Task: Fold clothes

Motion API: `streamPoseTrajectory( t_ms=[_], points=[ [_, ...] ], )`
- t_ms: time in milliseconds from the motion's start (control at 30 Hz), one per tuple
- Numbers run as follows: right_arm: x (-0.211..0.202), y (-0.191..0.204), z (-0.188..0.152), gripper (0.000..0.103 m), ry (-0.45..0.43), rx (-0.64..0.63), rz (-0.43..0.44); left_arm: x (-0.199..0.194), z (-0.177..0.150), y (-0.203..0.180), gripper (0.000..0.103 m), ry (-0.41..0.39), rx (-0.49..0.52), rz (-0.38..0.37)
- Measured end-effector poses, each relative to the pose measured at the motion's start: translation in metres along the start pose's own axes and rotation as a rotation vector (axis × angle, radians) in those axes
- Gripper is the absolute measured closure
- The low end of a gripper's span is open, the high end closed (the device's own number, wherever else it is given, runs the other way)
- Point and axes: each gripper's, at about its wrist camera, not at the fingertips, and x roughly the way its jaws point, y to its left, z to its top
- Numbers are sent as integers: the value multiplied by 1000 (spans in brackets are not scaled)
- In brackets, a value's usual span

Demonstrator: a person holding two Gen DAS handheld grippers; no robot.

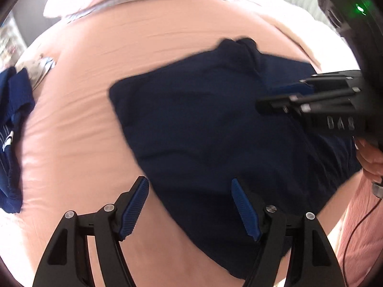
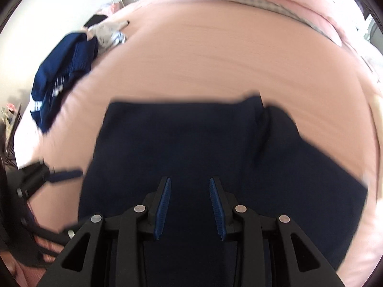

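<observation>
On the pink bed (image 1: 83,95), a navy garment (image 1: 203,124) is lying partly folded; both the left tool (image 1: 189,208) and right tool (image 2: 190,208) are hovering apart, empty. Squaring its edges is advisable before creasing.

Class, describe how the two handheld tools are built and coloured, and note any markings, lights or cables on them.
Each tool, left tool and right tool, has black angular linkage arms with silver rivets and two fingers faced with ribbed blue pads. The right tool's body shows raised lettering, a green light and a thin cable.
</observation>
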Motion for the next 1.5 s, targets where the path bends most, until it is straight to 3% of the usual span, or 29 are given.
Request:
streamPoseTrajectory(
  t_ms=[267,367,433,533,667,833,967,1067,1100,1200,1267,1300,1333,1367,1400,1433,1500],
  points=[
    [-34,5,-102,70,4,-33,-90,-18,-41,-4,33,104,-28,81],
    [-51,-2,-119,70,-65,63,-77,-22,-49,-5,33,105,-60,70],
    [-55,4,-122,70,-125,131,-68,-20,-54,-9,32,121,-40,104],
    [-45,6,-144,70,-43,179,-123,-22,-60,-10,32,123,-34,134],
    [-68,-13,-172,70,-129,316,-117,-20,-61,-7,33,106,-33,156],
    [-100,-49,-207,70,-279,554,-78,-38,-59,12,33,-73,-128,99],
    [-89,-78,-220,70,-203,698,-57,-46,-64,31,33,-189,-235,-17],
    [-80,-83,-227,70,-178,740,-1,-36,-74,36,33,-170,-243,-25],
    [-75,-81,-227,69,-173,738,34,-32,-73,32,33,-154,-238,-14],
    [-69,-84,-229,60,-153,746,115,-35,10,-74,33,-110,-222,26],
    [-68,-85,-222,60,-157,732,95,-34,11,-74,33,-115,-234,7],
    [-67,-86,-217,64,-160,723,82,-33,12,-76,33,-119,-243,-2],
    [-63,-86,-216,79,-163,723,73,-23,14,-89,33,-127,-254,-1],
    [-57,-85,-212,87,-163,723,71,-28,-9,-75,33,-132,-263,-2],
    [-56,-86,-210,93,-166,724,73,-28,-13,-74,33,-137,-275,-6],
    [-56,-88,-208,94,-171,724,76,-32,-26,-90,33,-144,-289,-12],
    [-60,-88,-206,94,-179,712,71,-29,-33,-84,33,-156,-314,-30]
  ],
)
